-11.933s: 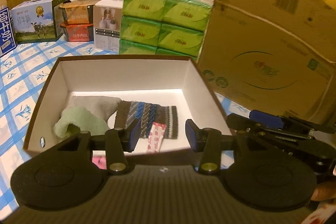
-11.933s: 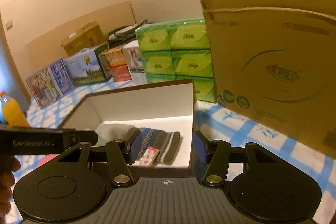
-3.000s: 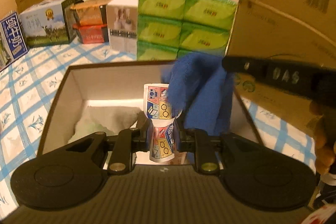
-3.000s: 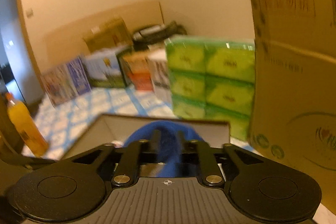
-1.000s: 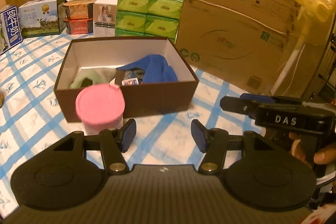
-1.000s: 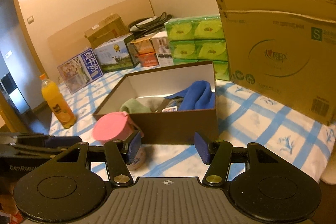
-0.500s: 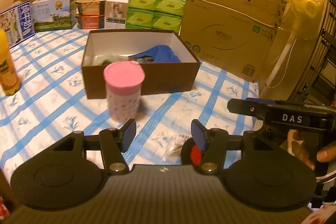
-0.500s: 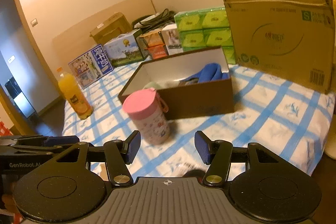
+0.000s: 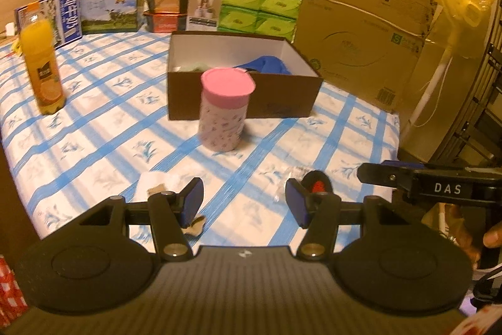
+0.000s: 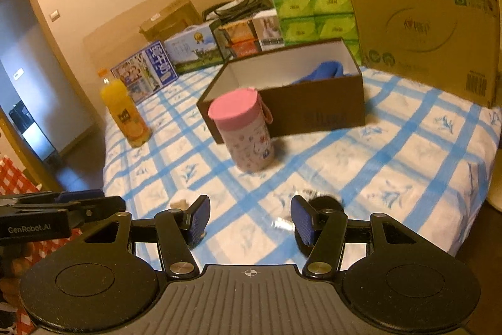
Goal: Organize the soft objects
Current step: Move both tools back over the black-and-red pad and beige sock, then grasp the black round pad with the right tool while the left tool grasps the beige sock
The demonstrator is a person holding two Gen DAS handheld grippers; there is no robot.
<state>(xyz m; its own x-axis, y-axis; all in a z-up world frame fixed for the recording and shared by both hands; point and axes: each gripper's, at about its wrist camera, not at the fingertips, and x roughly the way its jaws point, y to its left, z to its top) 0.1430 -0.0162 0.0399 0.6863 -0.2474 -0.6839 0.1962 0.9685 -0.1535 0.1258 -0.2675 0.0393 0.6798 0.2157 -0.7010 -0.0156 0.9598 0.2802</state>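
Both grippers have drawn back from the brown box since a second ago, so the pink-lidded cup, then right at the left gripper's fingers, now stands well beyond them. The left gripper point(image 9: 244, 200) and right gripper point(image 10: 249, 217) tilt down over the checked cloth point(image 9: 103, 102), jaws parted about halfway, gripping nothing. Beyond them stands the pink-lidded cup point(image 9: 226, 109), touching or just before the brown box point(image 9: 251, 102). Inside lies blue cloth point(image 9: 266, 65) at the right and something pale green at the left. An orange bottle point(image 9: 42, 65) stands far left.
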